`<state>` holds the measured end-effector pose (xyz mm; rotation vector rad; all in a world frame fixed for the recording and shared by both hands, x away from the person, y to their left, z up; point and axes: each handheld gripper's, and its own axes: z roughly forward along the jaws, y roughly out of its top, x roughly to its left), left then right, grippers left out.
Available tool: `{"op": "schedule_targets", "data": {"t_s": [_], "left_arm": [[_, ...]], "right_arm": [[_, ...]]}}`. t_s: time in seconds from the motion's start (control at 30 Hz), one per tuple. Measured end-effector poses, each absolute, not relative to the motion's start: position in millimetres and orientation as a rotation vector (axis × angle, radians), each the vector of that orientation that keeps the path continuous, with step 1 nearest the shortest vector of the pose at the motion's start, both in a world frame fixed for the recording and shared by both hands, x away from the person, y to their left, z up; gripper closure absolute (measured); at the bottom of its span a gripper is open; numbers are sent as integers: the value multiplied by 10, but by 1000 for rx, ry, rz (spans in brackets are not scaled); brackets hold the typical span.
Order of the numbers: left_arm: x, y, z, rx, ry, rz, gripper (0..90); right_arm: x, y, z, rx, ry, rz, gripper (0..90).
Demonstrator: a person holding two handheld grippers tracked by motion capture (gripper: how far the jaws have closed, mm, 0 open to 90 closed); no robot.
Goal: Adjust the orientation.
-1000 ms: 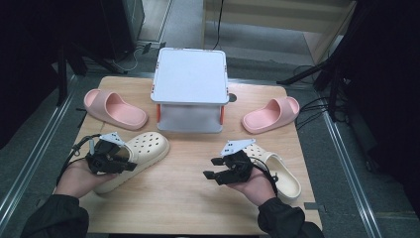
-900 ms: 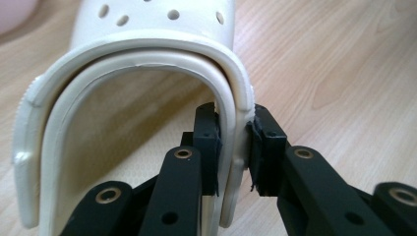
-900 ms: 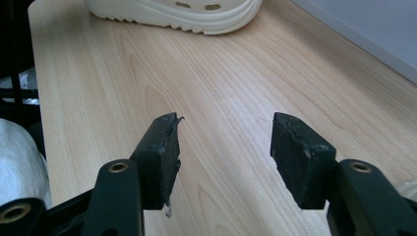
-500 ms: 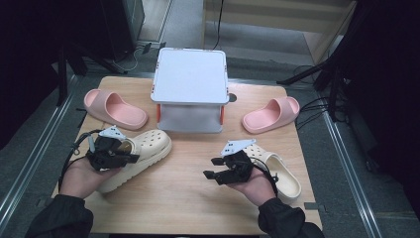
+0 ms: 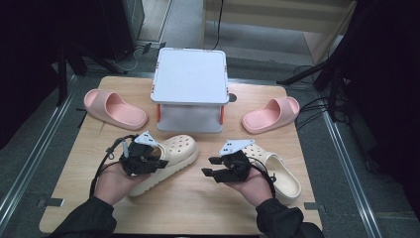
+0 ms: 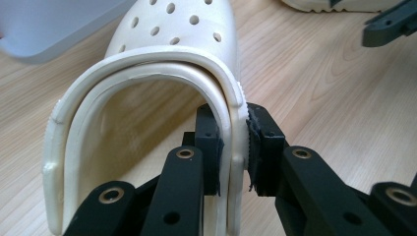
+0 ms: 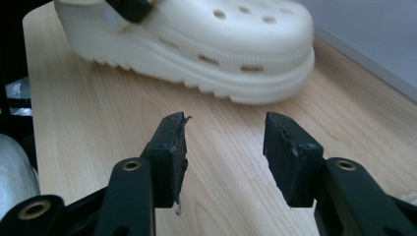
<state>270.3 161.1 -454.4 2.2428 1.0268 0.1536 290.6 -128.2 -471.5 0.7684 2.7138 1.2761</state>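
Left tool (image 5: 157, 162) gripping cream clog (image 5: 171, 158), right tool (image 5: 210, 167) spread

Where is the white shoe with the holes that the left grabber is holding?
In the high view the cream clog lies left of centre on the table, just before the white box, its heel rim pinched by the left gripper.

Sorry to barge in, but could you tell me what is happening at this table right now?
A person holds a gripper in each hand over a wooden table. The left gripper is shut on the heel rim of a cream clog. The right gripper is open above bare wood, holding nothing, with the second cream clog beside it. Two pink slides flank a white stand.
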Motion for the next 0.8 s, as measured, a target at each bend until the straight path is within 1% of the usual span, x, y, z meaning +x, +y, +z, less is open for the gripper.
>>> {"op": "schedule_targets", "data": {"t_s": [0.03,0.13,0.2,0.23,0.27,0.3,0.47,0.5,0.53,0.57,0.6,0.63,0.8], "left_arm": [[2696,1534,-4566,2247,1018,149,779],[2697,1473,-4588,2246,1015,148,779],[2691,1421,-4617,2252,1008,127,777],[2681,1373,-4664,2273,996,94,777],[2681,1373,-4664,2273,996,94,777],[2677,1345,-4712,2282,985,71,775],[2671,1331,-4730,2284,977,78,766],[2681,1344,-4734,2281,978,59,763],[2689,1352,-4735,2275,978,44,749],[2686,1367,-4723,2261,971,37,704],[2686,1367,-4723,2261,971,37,678],[2683,1399,-4683,2261,955,36,655],[2663,1521,-4575,2228,955,39,647]], "right_arm": [[2909,-1264,-4721,758,2708,1275,525],[2920,-1243,-4735,765,2709,1271,532],[2936,-1220,-4755,759,2705,1261,545],[2946,-1212,-4761,761,2702,1262,571],[2946,-1212,-4761,761,2702,1262,571],[2964,-1203,-4769,774,2697,1274,598],[3004,-1179,-4795,815,2681,1268,626],[3014,-1174,-4801,829,2674,1269,646],[3025,-1164,-4809,843,2665,1268,674],[3039,-1151,-4821,859,2656,1261,712],[3039,-1151,-4821,859,2656,1261,712],[3057,-1139,-4838,873,2658,1258,732],[3075,-1124,-4857,889,2665,1255,760]]}}
